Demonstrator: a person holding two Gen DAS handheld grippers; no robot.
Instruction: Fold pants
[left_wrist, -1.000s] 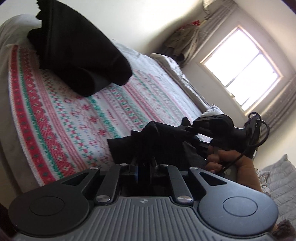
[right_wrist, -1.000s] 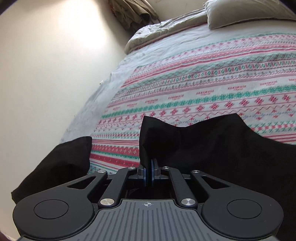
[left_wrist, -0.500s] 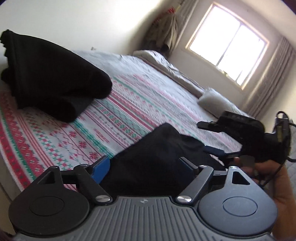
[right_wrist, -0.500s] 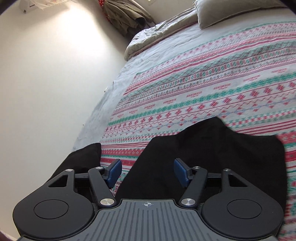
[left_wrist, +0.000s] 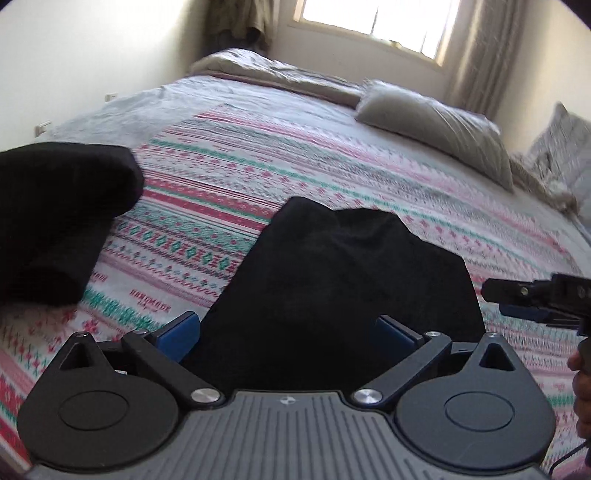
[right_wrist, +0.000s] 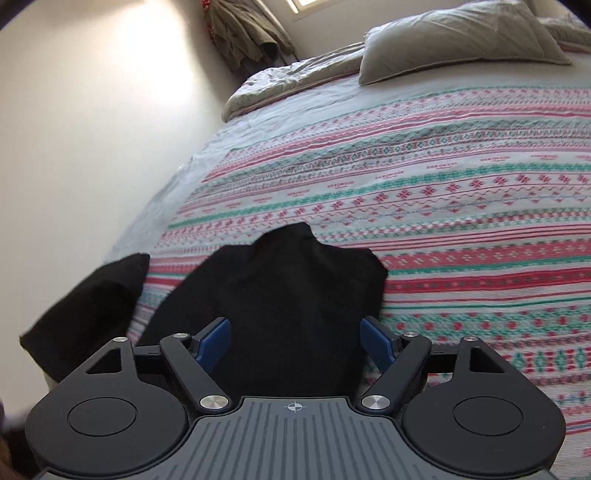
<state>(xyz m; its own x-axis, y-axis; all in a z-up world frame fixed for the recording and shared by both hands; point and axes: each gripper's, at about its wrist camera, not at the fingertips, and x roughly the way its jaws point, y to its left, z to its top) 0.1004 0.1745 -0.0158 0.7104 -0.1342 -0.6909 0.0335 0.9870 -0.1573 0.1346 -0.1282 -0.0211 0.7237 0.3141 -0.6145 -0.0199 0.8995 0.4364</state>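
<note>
Nearest in the left wrist view, the left claw (left_wrist: 288, 332) has its blue pads (left_wrist: 181, 334) spreading wide at the bottom of the frame. The black pants (left_wrist: 332, 280) lie folded on the bed in the gap between them, and neither pad presses the cloth. The right wrist view gives the same picture from the other side: the right claw (right_wrist: 295, 341) is also opening, its blue pads (right_wrist: 214, 341) standing clear of the pants (right_wrist: 280, 299), which fill the lower middle of that frame.

Only the left wrist view catches the other tool. The right claw (left_wrist: 532, 301) pokes in at the right edge, with a bit of the person's hand (left_wrist: 581, 387) below it. The right wrist view shows nothing of the left claw.

A second black garment (left_wrist: 55, 221) sits at the left of the left wrist view, large and bunched. In the right wrist view it is only a smaller dark lump (right_wrist: 88, 310) at lower left, near the edge of the bed.

Farther back, the patterned blanket (left_wrist: 332, 166) in red, green and white stripes covers the bed. Beyond it lies a grey pillow (left_wrist: 436, 125), at upper right in both views (right_wrist: 461, 44). The left wrist view alone shows the bright window (left_wrist: 373, 18) and the curtain (left_wrist: 476, 55) at the top. Clothes hanging (right_wrist: 247, 33) by the wall are clearer in the right wrist view.
</note>
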